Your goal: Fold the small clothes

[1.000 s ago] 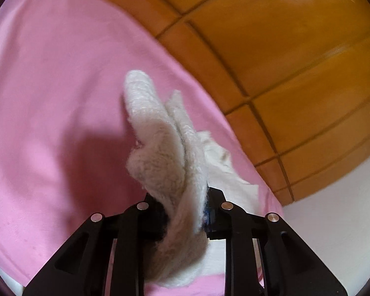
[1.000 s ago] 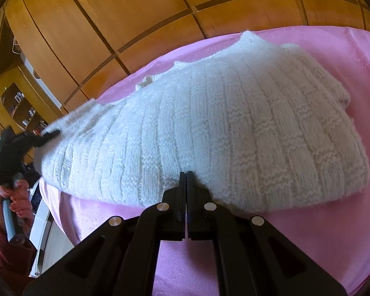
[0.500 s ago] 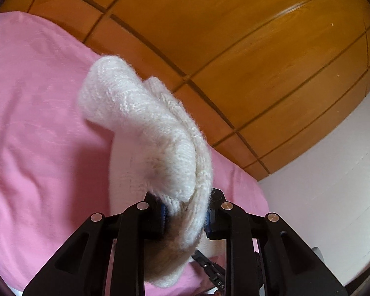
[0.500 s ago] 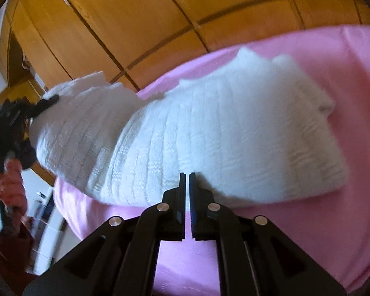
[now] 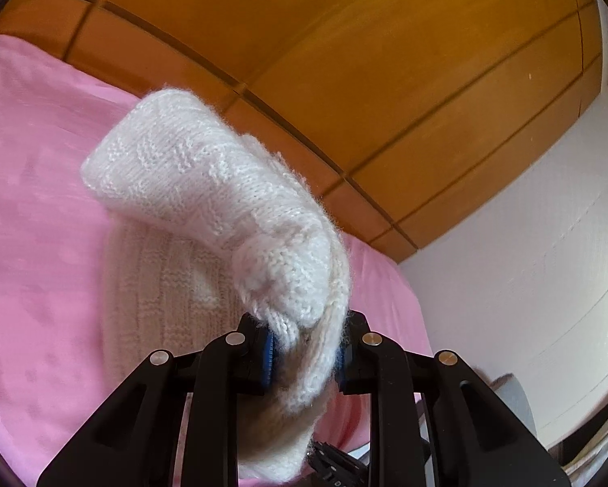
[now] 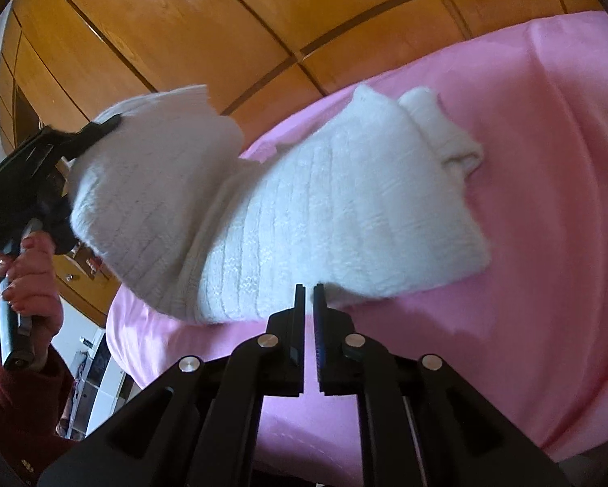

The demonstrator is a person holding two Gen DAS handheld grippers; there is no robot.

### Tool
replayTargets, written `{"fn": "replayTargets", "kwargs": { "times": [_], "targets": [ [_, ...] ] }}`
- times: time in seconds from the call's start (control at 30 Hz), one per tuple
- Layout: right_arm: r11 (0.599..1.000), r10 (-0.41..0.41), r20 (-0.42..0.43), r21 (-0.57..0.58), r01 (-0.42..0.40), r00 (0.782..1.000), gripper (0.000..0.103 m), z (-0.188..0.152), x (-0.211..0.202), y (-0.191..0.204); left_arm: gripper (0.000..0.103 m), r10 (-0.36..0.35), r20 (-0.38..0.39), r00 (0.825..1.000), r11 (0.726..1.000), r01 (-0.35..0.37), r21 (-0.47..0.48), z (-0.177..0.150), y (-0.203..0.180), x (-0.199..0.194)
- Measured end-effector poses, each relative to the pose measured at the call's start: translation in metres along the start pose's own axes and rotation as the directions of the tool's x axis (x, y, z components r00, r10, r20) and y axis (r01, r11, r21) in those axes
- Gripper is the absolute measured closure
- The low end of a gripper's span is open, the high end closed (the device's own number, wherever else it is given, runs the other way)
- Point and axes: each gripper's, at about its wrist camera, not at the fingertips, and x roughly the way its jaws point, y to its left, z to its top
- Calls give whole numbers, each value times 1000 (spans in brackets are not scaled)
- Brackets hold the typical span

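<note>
Since a second ago the left gripper is carrying its end of the white knitted sweater higher off the pink sheet, and the right gripper is parting its fingers, which were pressed together at the near hem.

From the right wrist camera, the left gripper is showing at 9 o'clock, raised above the bed edge with its nose pointing toward 3 o'clock. The person's hand is wrapping the handle below it, the dark red cuff sitting at 7 o'clock. The lifted end is hanging from that gripper in a thick roll, curving down to the rest of the garment, which is lying flat on the sheet toward 2 o'clock.

The left wrist camera alone is showing the grip close up: the black fingers with blue pads are clamping a bunched fold of knit, the fabric arching up toward 10 o'clock over the flat part below. Wooden panelling is filling 12 o'clock and a white wall 3 o'clock.

Only the right wrist view is showing the right gripper's state: fingers slightly apart, a narrow gap between them, tips just at the sweater's near edge at 6 o'clock, gripping nothing.
</note>
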Motion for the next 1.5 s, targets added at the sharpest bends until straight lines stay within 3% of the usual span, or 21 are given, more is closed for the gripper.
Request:
{"fn": "replayTargets", "kwargs": {
  "times": [0.17,0.33,0.67,0.87,0.97,1.03,1.07,1.1,1.13,1.23,1.3,1.37,1.4,1.5],
  "targets": [
    [999,-33,19,43,32,999,98,0,-18,-20,83,3,-64,998,998,1,70,15,-10,49],
    [991,-41,-2,125,40,999,98,-8,-22,-44,83,62,-131,990,985,-39,170,12,-23,98],
    [984,-2,1,180,2,1000,101,-10,-32,-55,83,162,-218,962,954,-96,285,-19,-30,184],
    [982,-1,-3,190,1,1000,101,-10,-32,-54,82,194,-250,949,934,-101,342,-56,-44,201],
    [981,4,-8,195,-3,1000,101,-10,-31,-55,67,166,-279,946,935,-62,348,-73,-58,194],
    [979,11,-10,204,-9,1000,101,-9,-31,-55,54,69,-329,942,956,32,292,-78,-62,191],
    [978,14,-11,207,-12,1000,101,-9,-32,-56,39,47,-339,940,958,53,280,-80,-64,189],
    [978,15,-12,209,-12,1000,101,-8,-33,-55,31,16,-349,937,959,84,270,-82,-65,186],
    [977,14,-14,211,-11,1000,101,-8,-33,-54,30,-8,-349,937,958,107,265,-80,-66,180],
    [977,9,-21,213,-4,1000,101,-5,-35,-55,30,-39,-289,957,954,121,273,-75,-61,153],
    [978,2,-23,208,3,1000,99,-3,-38,-53,30,-15,-177,984,963,62,262,-62,-48,124],
    [982,-11,-14,188,14,1000,91,1,-45,-51,30,27,-61,998,975,-13,220,-47,-28,97],
    [984,-13,-3,177,13,1000,80,3,-48,-49,30,48,-16,999,980,-44,196,-42,-20,87],
    [993,-6,78,121,-4,997,66,18,-73,-41,30,144,106,984,979,-158,130,-24,13,60]
  ]
}}
